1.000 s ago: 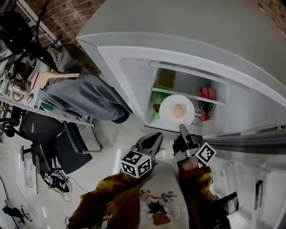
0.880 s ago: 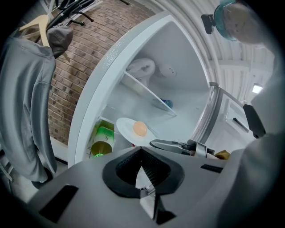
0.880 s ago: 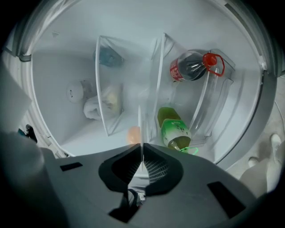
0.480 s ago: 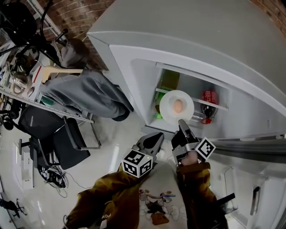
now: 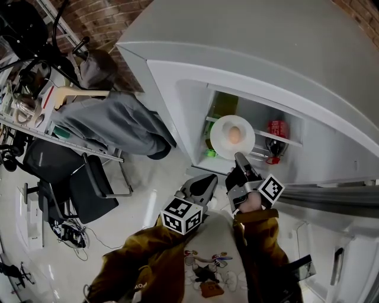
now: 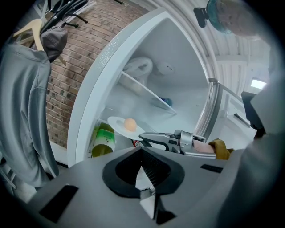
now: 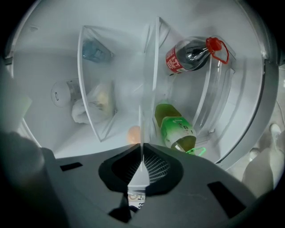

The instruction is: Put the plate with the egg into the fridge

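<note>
- White, smooth-skinned fridge (image 5: 266,59) fills the upper right of the head view. Its door is swung open and its pale compartment is lit.
- Grey cloth garment (image 5: 112,127) hangs from a pale wooden hanger (image 5: 65,94) at centre left, just beside the fridge's side wall. A red brick wall (image 5: 100,18) stands behind it.
- Black office chair (image 5: 89,189) stands at lower left, well apart from the fridge mouth.
- Mustard-coloured sleeves (image 5: 142,260) reach up from the bottom of the head view. The right gripper (image 5: 238,157) is stretched forward to the fridge mouth, close to level. The left gripper (image 5: 206,180) hangs lower left of it, short of the fridge.
- Clear glass shelf (image 7: 149,67) runs upright down the right gripper view, because that gripper is rolled onto its side. The shelf lies just beside the plate's thin edge, and I cannot tell whether they touch.
- Dark cola bottle with a red cap (image 7: 189,55) lies at upper right in that view. A green plastic bottle (image 7: 176,129) lies below it, and a crumpled white bag (image 7: 91,107) sits left of the shelf. In the left gripper view the green bottle lies directly under the plate.
- Round white plate (image 5: 222,139) is held in the air at the compartment's opening, roughly level. The right gripper's jaws are clamped on its near rim.
- Left gripper's ribbed dark pads are pressed together with nothing between them.
- Tan, smooth egg (image 5: 234,135) rests near the middle of the plate.
</note>
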`<action>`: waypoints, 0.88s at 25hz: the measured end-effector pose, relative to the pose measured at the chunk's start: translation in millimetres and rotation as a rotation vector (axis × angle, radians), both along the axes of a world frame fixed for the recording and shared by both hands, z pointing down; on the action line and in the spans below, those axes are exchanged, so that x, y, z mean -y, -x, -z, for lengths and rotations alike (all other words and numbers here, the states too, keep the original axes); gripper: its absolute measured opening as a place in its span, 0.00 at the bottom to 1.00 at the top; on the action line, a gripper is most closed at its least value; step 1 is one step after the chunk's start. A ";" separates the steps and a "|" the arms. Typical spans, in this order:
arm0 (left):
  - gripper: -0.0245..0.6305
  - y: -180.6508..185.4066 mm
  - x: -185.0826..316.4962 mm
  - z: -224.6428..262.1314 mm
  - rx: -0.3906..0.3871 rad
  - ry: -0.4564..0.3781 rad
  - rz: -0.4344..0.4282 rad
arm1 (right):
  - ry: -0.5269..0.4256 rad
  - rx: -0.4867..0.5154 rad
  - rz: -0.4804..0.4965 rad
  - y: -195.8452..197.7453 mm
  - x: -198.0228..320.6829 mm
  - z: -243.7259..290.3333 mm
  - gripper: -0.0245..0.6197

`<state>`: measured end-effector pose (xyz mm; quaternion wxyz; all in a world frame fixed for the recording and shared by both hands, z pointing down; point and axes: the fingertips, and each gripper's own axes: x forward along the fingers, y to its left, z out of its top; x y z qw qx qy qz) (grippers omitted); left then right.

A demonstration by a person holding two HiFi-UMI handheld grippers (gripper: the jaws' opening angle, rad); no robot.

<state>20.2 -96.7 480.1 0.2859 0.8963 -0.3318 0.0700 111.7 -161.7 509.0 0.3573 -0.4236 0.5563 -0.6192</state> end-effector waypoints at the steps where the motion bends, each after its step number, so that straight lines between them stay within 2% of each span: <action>1: 0.05 0.0 0.3 0.1 -0.002 0.000 0.000 | 0.003 0.000 0.002 0.5 1.4 -0.1 0.07; 22: 0.05 1.5 11.5 3.9 -0.006 -0.007 0.013 | 0.050 0.037 0.016 10.8 37.4 -4.2 0.07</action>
